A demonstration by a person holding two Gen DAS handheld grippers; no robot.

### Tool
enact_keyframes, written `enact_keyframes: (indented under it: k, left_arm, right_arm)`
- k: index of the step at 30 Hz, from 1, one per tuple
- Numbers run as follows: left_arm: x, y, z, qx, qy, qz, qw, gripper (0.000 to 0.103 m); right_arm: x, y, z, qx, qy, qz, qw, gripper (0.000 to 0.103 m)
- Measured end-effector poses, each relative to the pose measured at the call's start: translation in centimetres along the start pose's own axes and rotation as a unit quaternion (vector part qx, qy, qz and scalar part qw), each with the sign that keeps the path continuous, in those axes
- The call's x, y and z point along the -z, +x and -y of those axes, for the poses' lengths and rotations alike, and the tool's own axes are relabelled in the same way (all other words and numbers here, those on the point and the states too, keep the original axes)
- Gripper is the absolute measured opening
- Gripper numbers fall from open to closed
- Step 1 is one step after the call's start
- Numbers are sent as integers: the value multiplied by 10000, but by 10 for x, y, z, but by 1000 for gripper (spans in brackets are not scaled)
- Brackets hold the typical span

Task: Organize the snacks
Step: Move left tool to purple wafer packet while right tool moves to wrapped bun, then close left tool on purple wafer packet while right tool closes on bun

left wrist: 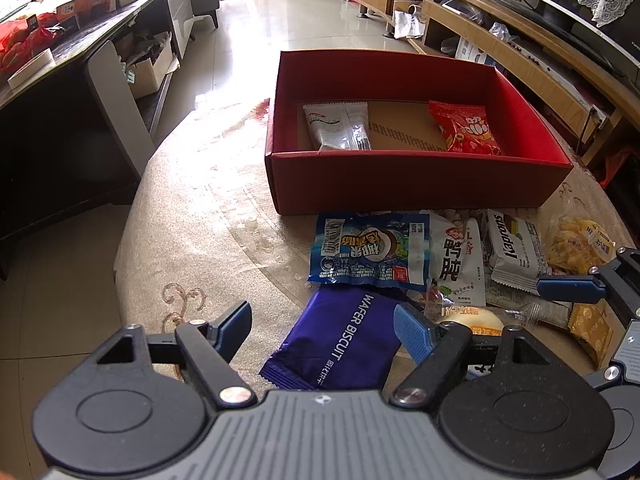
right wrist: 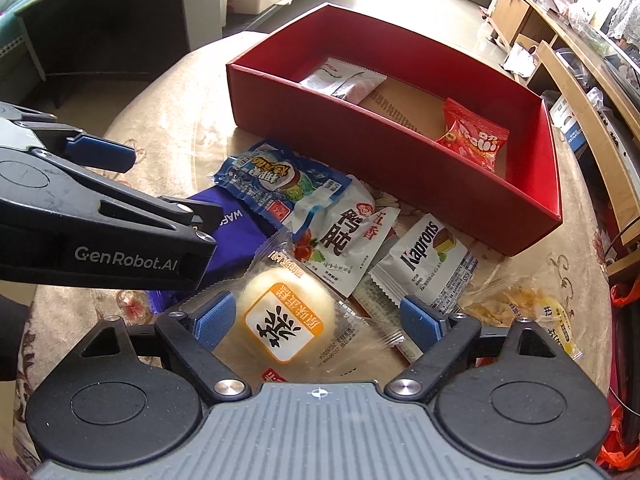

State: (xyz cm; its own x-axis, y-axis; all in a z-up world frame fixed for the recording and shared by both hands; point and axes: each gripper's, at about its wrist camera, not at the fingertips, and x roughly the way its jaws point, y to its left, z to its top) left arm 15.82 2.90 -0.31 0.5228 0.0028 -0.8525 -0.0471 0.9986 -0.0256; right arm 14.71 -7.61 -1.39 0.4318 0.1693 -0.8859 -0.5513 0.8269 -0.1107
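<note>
The left gripper [left wrist: 322, 330] is being held open over the purple wafer packet [left wrist: 340, 344], which is lying between its fingers on the table [left wrist: 208, 216]. The right gripper [right wrist: 318, 320] is being held open around the round cake packet [right wrist: 286, 320], its left finger just beside the cake. Ahead of both, the red box [left wrist: 416, 180] is being kept with a silver packet [left wrist: 340, 124] and a red packet [left wrist: 466, 128] inside.

Glossy beige tile floor [left wrist: 248, 28] catches strong daylight at twelve o'clock. A dark desk [left wrist: 60, 64] stands at ten o'clock, long wooden shelving [left wrist: 500, 52] at two o'clock.
</note>
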Motion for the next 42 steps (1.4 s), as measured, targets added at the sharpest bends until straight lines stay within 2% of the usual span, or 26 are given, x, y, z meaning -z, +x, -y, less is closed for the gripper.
enact_keyframes:
  k: [9,12,14,15,23,27,30,32,34,36,39,40,42]
  left_arm:
    - [0,2,-1,-10,-4,-28,10000,75]
    - [0,4,-2,6,-44,-62,10000,75]
    - [0,5,-4,-2,-75,-85,9999,75]
    - [0,5,-5,-12,-85,-93,9999,75]
    - [-2,14,-8,31,-161,-214,9996,75]
    - [-5,25,4,46,122,-324,9994,76]
    - [-4,40,15,0,337,-511,9981,76]
    - [-2,46,21,27,449,-559,9974,84]
    - [-1,53,27,27,662,-629,9958,84]
    - [0,54,31,-87,775,-572,9953,90]
    - [0,56,31,-89,834,-567,9949,94]
    - [-1,58,30,-115,796,-580,9951,99]
    - [-1,60,25,-51,634,-629,9960,101]
  right_arm:
    - [1,4,-2,-99,-46,-50,9999,91]
    - [3,7,-1,-205,-4,-50,9998,85]
    - [4,9,-1,-377,10,-66,9993,70]
    - [4,9,0,-448,71,-81,9989,68]
    - [11,-4,15,-610,315,-47,9976,57]
    - [19,-13,25,-667,442,-16,9968,49]
    - [25,-11,32,-721,530,-35,9960,52]
    - [27,-9,33,-800,573,-86,9951,59]
    - [26,-6,31,-761,495,-135,9958,76]
    - [25,-7,30,-692,354,-148,9969,78]
    - [25,-8,37,-774,294,-163,9964,87]
    - [26,-7,37,-788,285,-183,9963,87]
    - [26,0,33,-800,228,-302,9961,87]
